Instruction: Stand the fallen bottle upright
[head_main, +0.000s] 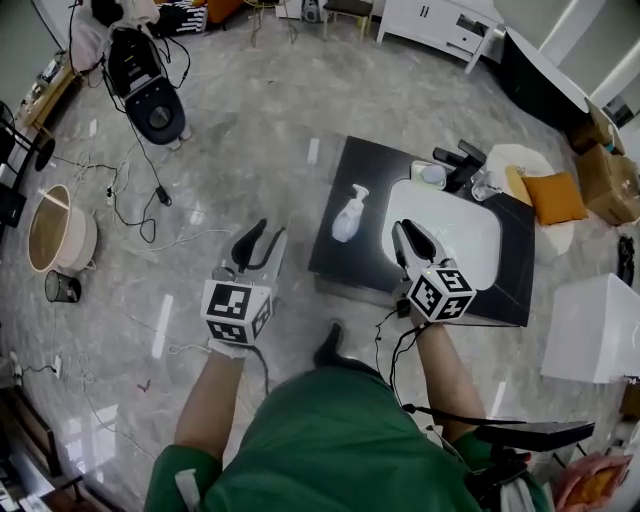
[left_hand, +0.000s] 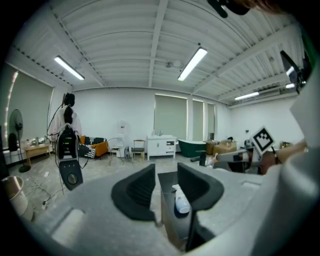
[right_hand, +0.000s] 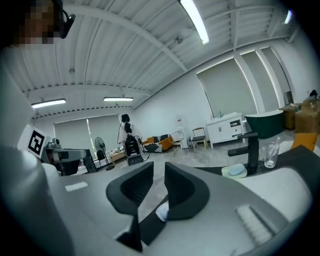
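Observation:
A white pump bottle (head_main: 349, 214) lies on its side on the left part of a black counter (head_main: 345, 255), pump toward the far edge. My left gripper (head_main: 264, 238) hovers over the floor to the left of the counter. It is open and empty, and the left gripper view shows the bottle (left_hand: 181, 202) past its jaws (left_hand: 166, 172). My right gripper (head_main: 408, 238) hangs over the near-left rim of the white sink basin (head_main: 470, 240), to the right of the bottle. The right gripper (right_hand: 160, 176) is open by a narrow gap with nothing between the pads.
A black faucet (head_main: 462, 160), a soap dish (head_main: 432, 174) and a glass (head_main: 483, 185) stand behind the basin. An orange cushion (head_main: 555, 197) and a white box (head_main: 595, 330) are at the right. Cables, a round basket (head_main: 55, 232) and a black device (head_main: 155, 110) are on the marble floor at left.

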